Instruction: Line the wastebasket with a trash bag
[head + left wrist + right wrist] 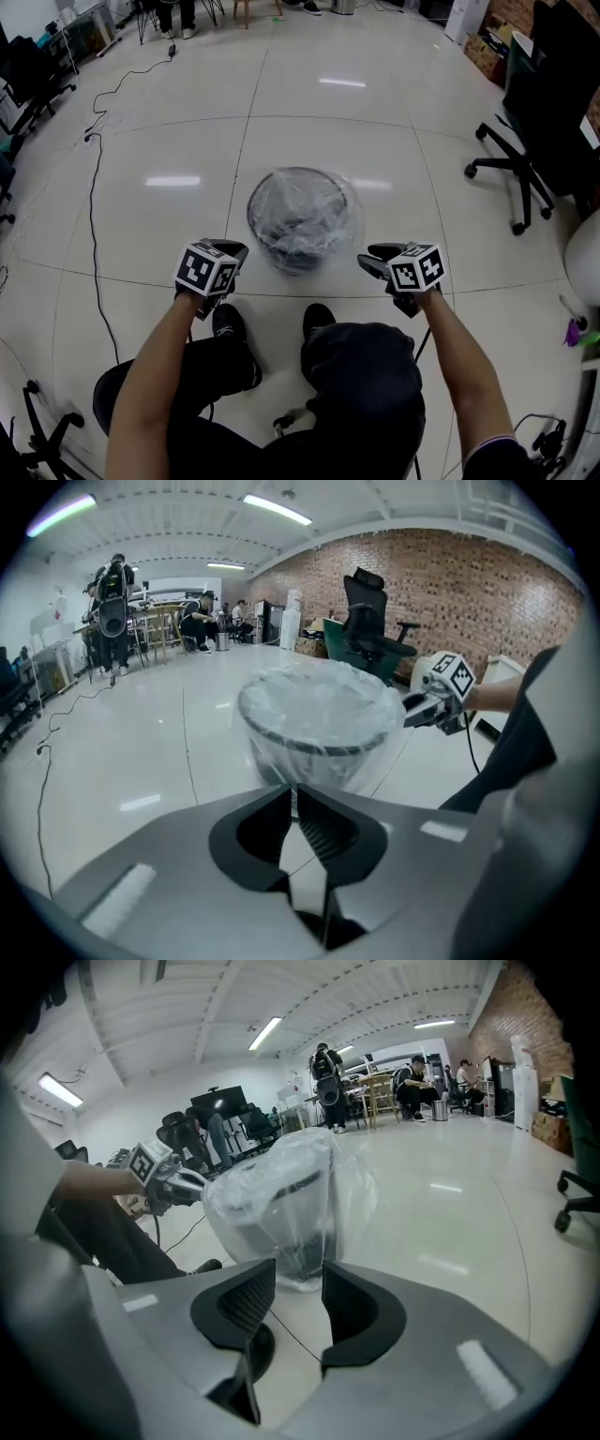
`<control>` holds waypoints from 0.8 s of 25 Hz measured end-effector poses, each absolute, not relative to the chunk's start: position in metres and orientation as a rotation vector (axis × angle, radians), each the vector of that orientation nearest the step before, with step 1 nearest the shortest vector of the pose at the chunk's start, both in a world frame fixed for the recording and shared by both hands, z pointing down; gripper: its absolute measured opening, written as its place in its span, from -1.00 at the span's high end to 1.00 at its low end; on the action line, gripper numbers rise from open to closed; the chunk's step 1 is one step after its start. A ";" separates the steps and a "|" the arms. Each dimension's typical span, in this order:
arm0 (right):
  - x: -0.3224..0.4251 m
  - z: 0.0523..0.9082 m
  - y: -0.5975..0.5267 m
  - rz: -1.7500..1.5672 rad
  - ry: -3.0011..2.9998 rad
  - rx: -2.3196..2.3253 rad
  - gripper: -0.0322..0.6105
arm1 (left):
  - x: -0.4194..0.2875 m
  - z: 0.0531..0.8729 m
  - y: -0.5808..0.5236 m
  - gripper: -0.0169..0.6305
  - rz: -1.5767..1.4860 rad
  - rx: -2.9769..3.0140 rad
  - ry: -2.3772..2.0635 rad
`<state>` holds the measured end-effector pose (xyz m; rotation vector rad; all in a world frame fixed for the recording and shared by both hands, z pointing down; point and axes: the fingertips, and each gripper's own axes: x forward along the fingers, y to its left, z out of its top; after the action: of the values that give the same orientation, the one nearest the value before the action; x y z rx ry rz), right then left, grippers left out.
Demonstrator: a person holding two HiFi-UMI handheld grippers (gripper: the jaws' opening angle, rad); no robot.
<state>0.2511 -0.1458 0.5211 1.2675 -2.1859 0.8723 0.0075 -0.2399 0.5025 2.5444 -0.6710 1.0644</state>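
A round dark wastebasket stands on the white floor, and a clear trash bag covers its rim and hangs down the outside. The bag looks crinkled across the top. My left gripper hovers just left of the basket, above the floor. Its jaws stand only a narrow slit apart with nothing between them. My right gripper hovers just right of the basket. Its jaws are wide apart and empty, with the bagged basket ahead of them. Neither gripper touches the bag.
A black office chair stands at the right. A black cable runs along the floor on the left. My shoes rest just behind the basket. People and desks are far across the room.
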 end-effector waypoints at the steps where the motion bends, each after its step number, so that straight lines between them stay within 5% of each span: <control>1: 0.254 0.521 -0.145 0.876 -2.183 1.275 0.43 | 0.008 0.501 -0.242 0.84 1.069 2.548 -0.674; 20: 0.268 0.424 -0.288 0.656 -2.293 1.455 0.45 | 0.035 0.455 -0.329 0.83 0.976 2.608 -0.791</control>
<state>0.2684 -0.2883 0.4243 1.4547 -2.2932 0.6557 0.0348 -0.3291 0.4549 2.6082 -0.7909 0.9756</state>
